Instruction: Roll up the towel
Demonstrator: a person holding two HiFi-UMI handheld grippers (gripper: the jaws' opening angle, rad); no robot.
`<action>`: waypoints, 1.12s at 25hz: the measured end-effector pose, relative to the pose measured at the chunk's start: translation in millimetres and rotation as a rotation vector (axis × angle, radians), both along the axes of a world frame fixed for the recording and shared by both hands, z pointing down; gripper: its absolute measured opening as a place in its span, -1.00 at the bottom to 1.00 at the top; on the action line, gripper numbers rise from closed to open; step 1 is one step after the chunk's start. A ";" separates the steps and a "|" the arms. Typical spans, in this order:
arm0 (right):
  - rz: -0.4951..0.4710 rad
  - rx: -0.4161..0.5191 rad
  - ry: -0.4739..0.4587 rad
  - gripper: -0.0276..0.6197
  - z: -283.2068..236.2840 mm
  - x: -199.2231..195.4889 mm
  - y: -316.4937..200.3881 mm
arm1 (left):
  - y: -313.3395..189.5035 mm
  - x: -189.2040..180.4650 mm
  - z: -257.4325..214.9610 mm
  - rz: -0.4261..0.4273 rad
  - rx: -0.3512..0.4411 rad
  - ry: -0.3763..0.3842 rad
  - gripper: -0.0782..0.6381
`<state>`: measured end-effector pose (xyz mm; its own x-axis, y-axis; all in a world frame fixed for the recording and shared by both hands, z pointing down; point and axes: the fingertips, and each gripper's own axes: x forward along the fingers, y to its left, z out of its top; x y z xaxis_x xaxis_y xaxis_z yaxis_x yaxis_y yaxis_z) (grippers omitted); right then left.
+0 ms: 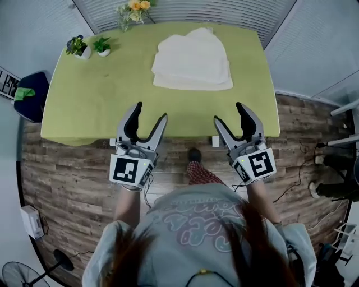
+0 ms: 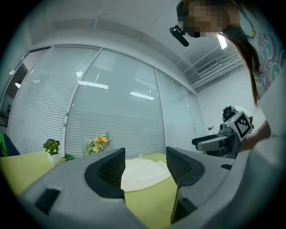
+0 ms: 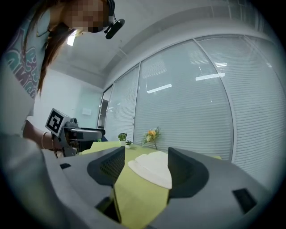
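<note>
A white towel lies folded flat on the far right part of the green table; it shows too in the left gripper view and in the right gripper view. My left gripper hangs open over the table's near edge, well short of the towel. My right gripper is open too, level with it on the right. Nothing sits between either pair of jaws.
Two small potted plants stand at the table's far left corner and a flower vase at the far edge. A dark chair with a green cloth sits left of the table. Wood floor lies below me.
</note>
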<state>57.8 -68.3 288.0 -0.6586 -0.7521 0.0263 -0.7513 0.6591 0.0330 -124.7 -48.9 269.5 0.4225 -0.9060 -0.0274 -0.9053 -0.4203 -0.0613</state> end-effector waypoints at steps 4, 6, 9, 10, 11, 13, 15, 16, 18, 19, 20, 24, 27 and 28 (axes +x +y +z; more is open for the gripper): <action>-0.028 -0.015 0.027 -0.03 5.0 0.9 -58.7 | -56.6 0.0 -1.0 -0.029 -0.016 -0.020 -0.06; -0.039 -0.025 0.049 -0.03 12.0 3.2 -83.1 | -80.6 -0.3 3.1 -0.038 -0.023 -0.064 -0.06; -0.049 -0.073 0.064 -0.03 28.1 8.6 -112.4 | -110.4 -6.5 18.5 -0.052 -0.046 -0.148 -0.07; -0.051 -0.087 0.067 -0.03 32.8 10.1 -119.1 | -117.4 -10.2 23.6 -0.054 -0.059 -0.164 -0.07; -0.049 -0.096 0.072 -0.03 36.6 11.5 -124.5 | -122.8 -13.5 27.5 -0.053 -0.071 -0.174 -0.06; -0.037 -0.102 0.091 -0.03 43.2 14.0 -132.6 | -130.6 -18.7 34.8 -0.051 -0.095 -0.195 -0.07; -0.025 -0.103 0.119 -0.03 50.7 15.3 -138.8 | -137.4 -22.3 45.0 -0.037 -0.124 -0.224 -0.07; -0.024 -0.107 0.139 -0.03 55.5 15.3 -142.1 | -141.8 -24.2 51.5 -0.027 -0.141 -0.237 -0.06; -0.033 -0.121 0.203 -0.03 68.5 14.7 -149.4 | -153.1 -29.5 66.5 -0.009 -0.190 -0.255 -0.07; -0.038 -0.131 0.248 -0.03 76.7 14.5 -153.0 | -159.6 -33.2 74.8 -0.004 -0.223 -0.260 -0.07; -0.039 -0.145 0.297 -0.03 85.6 15.0 -156.9 | -166.7 -38.0 83.6 -0.007 -0.260 -0.263 -0.07; 0.013 -0.250 0.419 -0.03 121.6 28.0 -172.6 | -196.4 -59.0 120.1 -0.079 -0.411 -0.265 -0.07; -0.023 -0.327 0.437 -0.03 137.4 26.5 -176.7 | -207.5 -55.5 138.6 -0.038 -0.514 -0.223 -0.07; -0.036 -0.339 0.444 -0.03 140.4 24.4 -178.6 | -210.8 -52.0 143.3 -0.016 -0.546 -0.198 -0.07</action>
<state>82.2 -246.9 428.4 -0.5544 -0.6300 0.5438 -0.6901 0.7132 0.1227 -176.7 -259.7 412.9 0.3583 -0.7728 0.5238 -0.9050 -0.4254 -0.0085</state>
